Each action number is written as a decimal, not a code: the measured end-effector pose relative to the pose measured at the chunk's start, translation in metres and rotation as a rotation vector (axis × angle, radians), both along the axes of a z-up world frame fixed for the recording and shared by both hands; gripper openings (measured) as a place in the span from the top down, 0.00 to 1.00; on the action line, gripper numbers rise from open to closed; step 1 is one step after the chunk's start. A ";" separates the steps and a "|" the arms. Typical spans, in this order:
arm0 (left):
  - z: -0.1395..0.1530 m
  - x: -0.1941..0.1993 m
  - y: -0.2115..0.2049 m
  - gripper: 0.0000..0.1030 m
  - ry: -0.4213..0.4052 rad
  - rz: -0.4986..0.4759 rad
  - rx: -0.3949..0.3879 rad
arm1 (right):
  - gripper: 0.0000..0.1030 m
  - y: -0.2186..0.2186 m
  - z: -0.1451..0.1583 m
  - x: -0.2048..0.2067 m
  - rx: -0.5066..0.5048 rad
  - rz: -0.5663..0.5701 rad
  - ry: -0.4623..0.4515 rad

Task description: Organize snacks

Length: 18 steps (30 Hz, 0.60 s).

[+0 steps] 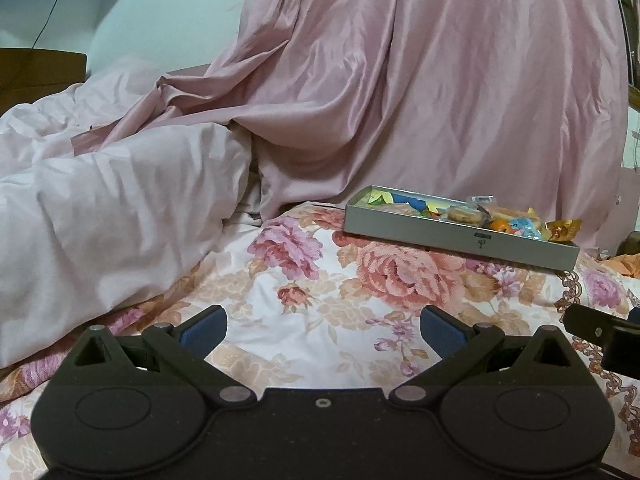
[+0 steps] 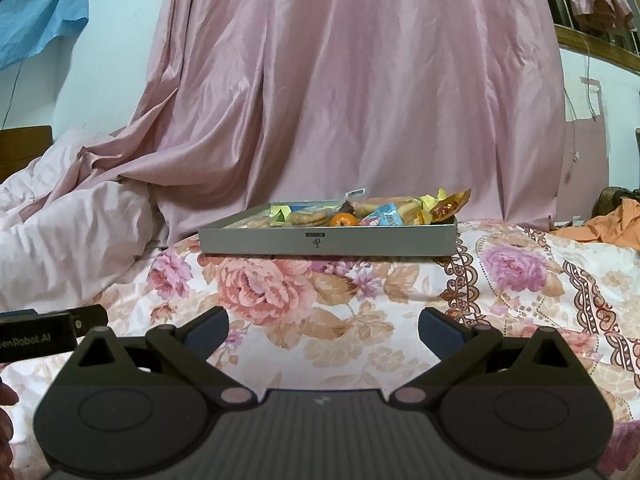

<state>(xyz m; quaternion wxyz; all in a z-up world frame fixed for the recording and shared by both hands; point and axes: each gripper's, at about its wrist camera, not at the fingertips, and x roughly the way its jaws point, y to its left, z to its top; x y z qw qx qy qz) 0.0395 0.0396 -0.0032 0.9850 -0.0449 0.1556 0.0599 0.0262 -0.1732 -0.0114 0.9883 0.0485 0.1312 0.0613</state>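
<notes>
Since the snacks (image 2: 360, 212) are mostly small wrapped packets, I expect them to be light, crinkly and slippery, so I would pinch each across its middle rather than by a loose foil end. The biscuits (image 2: 308, 217) look brittle under their clear wrap and want a gentle squeeze; the small orange fruit (image 2: 343, 220) is round and may roll out of a flat grip. They lie heaped in a shallow grey tray (image 2: 328, 242) that sits on the floral bed cover (image 2: 280, 300), with a pink curtain (image 2: 360, 80) hanging behind it. The tray itself looks stiff and thin-walled, and I would take it by a rim only if it had to move. The bed is soft, so I judge that pressing down on the tray could tip it.

From the right gripper (image 2: 323, 330) the tray is straight ahead and well apart, its long wall facing me, the pile thickest toward the right end. Its jaws stand wide with nothing between them. From the left gripper (image 1: 323, 330) the tray (image 1: 460, 240) is ahead and off to the right, turned at an angle, also well apart. Those jaws are wide and empty too. A foil packet (image 1: 562, 230) pokes over the tray's far right corner.
</notes>
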 end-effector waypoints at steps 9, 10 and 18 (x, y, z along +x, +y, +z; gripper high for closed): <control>0.000 0.000 -0.001 0.01 0.001 0.001 -0.003 | 0.00 0.001 0.001 0.000 -0.008 0.002 0.000; 0.000 0.000 0.000 0.01 0.002 0.001 -0.005 | 0.00 0.001 0.001 0.000 -0.008 0.003 0.000; -0.001 0.000 -0.001 0.01 0.003 0.002 -0.005 | 0.00 0.001 0.000 0.000 -0.008 0.005 0.010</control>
